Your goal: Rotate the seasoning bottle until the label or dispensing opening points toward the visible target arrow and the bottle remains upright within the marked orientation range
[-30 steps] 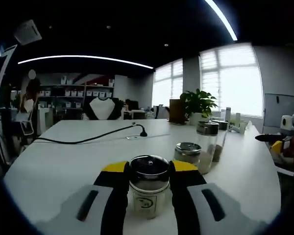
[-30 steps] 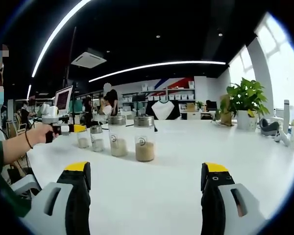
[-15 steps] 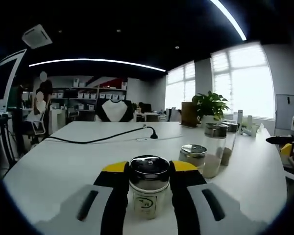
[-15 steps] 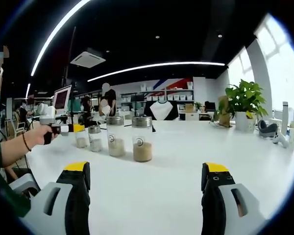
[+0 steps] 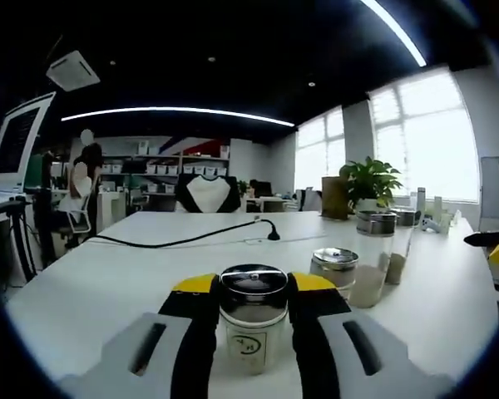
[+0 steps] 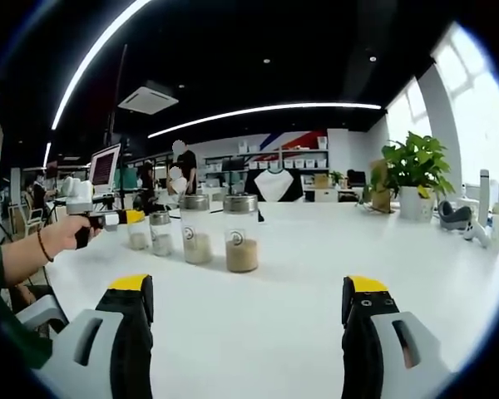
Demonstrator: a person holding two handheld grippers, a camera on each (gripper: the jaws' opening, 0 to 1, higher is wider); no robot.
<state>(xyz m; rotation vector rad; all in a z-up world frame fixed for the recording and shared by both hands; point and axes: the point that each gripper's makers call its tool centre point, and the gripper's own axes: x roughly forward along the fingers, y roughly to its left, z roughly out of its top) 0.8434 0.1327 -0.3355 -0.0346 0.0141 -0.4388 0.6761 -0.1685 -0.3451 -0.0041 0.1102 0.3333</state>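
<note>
Left claw [image 5: 252, 320] clenched on the bottle [image 5: 252, 328], jaws flanking its glass body just below the steel lid [image 5: 253, 283]. Standing upright on the white bench [image 5: 108, 283], long axis vertical, round label [image 5: 251, 344] facing back toward the camera. Dead centre between the jaws, so any turn comes from rolling the left wrist about that vertical axis rather than from reaching.

Three more bottles beside it on the right: a short one [image 5: 336, 268] nearest, two taller ones [image 5: 373, 256] behind, close enough to bump if the swing goes wide. Black cable [image 5: 183, 241] lying across the bench farther back.

Right claw [image 6: 248, 312] released, jaws wide apart over bare bench, holding nothing. From this side, row of four bottles well ahead, the tall front one [image 6: 240, 233] nearest; the person's hand [image 6: 66, 233] and left claw at the far end of the row.

No target arrow or range marking discernible on the bench, so direction to aim for cannot be told. Left hand plainly the working one; right well apart from the bottle.
</note>
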